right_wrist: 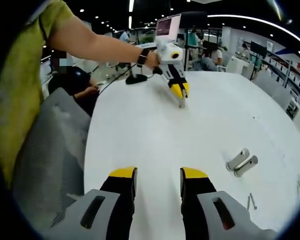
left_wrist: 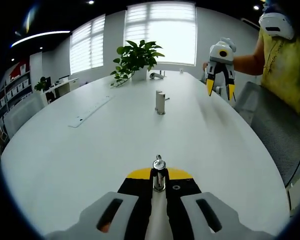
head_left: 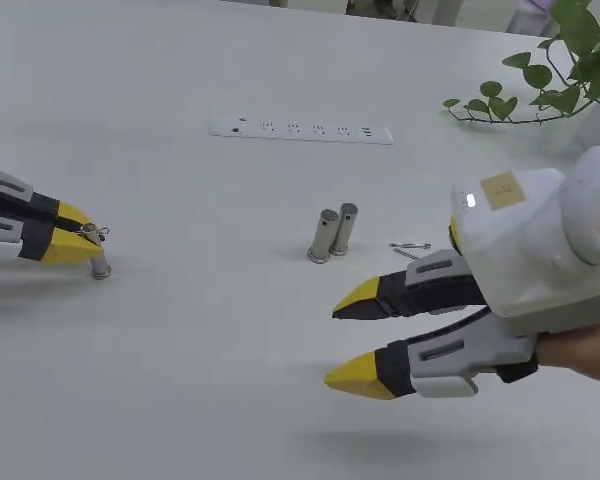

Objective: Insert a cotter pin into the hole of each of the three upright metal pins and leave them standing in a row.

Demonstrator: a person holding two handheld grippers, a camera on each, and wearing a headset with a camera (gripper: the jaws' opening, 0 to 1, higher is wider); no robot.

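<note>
The left gripper view is showing what the others cannot resolve. The left gripper (left_wrist: 159, 175) is pressing its jaws together on an upright metal pin (left_wrist: 159, 169), and a small cotter pin (left_wrist: 159, 160) is sitting at the pin's top end. In the head view this same gripper is reaching in from the left edge, and the held pin's foot is resting on the white table (head_left: 200, 340).

The right gripper view is looking along the right gripper (right_wrist: 157, 175). Its yellow-tipped jaws are standing apart with nothing between them, hovering over bare tabletop. In the head view it is floating low on the right, well apart from the left gripper.

Between the two grippers, the other two metal pins (head_left: 333, 233) are standing upright, touching or nearly so. Two loose cotter pins (head_left: 410, 247) are lying just beside them on the right gripper's side. Nothing is lying between the open jaws and this pair.

A white power strip (head_left: 300, 130) is lying farther back on the table, and a leafy potted plant (head_left: 560, 60) is trailing in at the far right corner. The gripper views are taking in the person's yellow shirt (left_wrist: 285, 55), a grey mesh chair (right_wrist: 45, 150), blinds-covered windows (left_wrist: 160, 32) and an open office behind.
</note>
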